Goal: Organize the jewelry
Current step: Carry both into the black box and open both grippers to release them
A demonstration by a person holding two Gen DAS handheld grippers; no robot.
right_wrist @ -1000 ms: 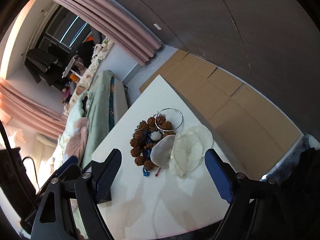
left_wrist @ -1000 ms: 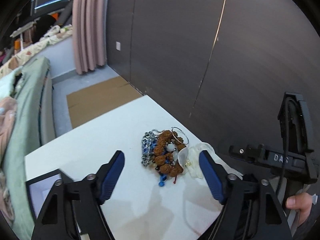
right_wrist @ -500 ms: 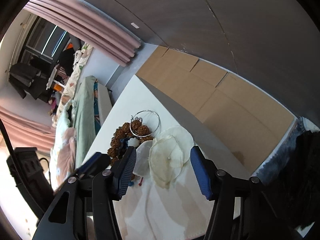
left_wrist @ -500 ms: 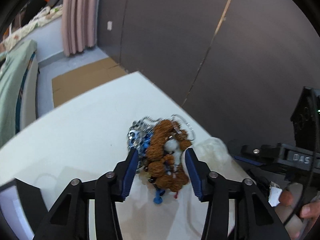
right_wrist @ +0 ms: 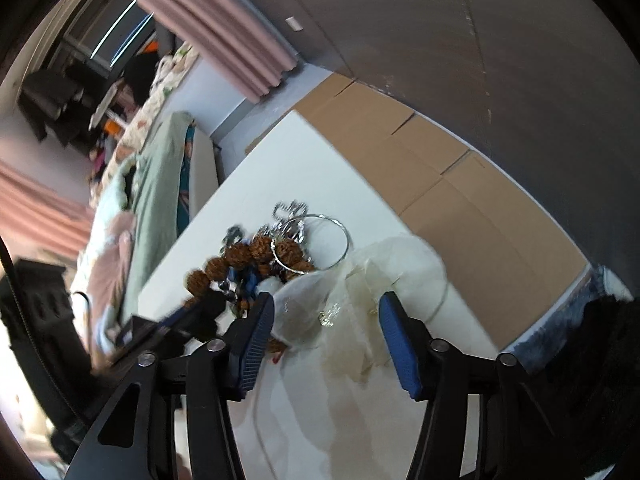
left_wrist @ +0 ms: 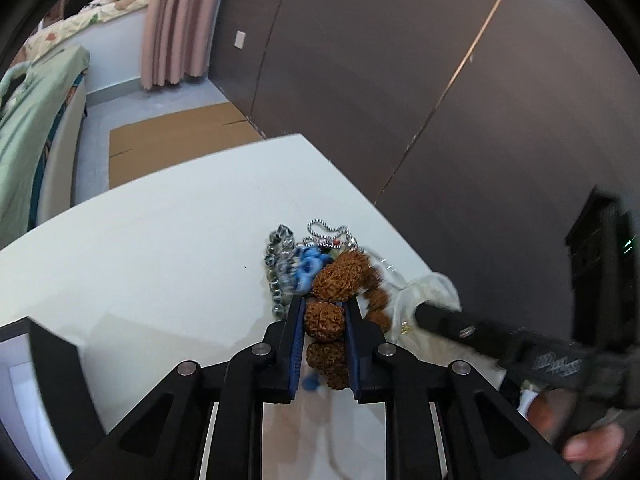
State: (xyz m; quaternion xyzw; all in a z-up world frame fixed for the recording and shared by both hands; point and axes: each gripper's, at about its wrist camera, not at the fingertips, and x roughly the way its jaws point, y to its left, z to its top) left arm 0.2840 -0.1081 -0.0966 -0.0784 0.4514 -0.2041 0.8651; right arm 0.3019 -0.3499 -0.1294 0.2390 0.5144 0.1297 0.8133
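A pile of jewelry lies on the white table: a bracelet of big brown beads, blue beads, clear glass beads and a silver chain. My left gripper is closing, and its blue pads press on one brown bead. In the right wrist view a silver bangle rests on the brown beads. Sheer cream pouches lie beside them. My right gripper is closing too, with the pouches between its jaws and the pads clear of them.
A black-framed tray sits at the table's near left corner. The table's right edge runs close to a dark panelled wall. Cardboard covers the floor beyond, and a bed with a green cover stands at the left.
My left gripper came down onto the pile and its jaws narrowed from wide apart to gripping a brown bead. The right gripper moved closer over the pouches and its jaws narrowed.
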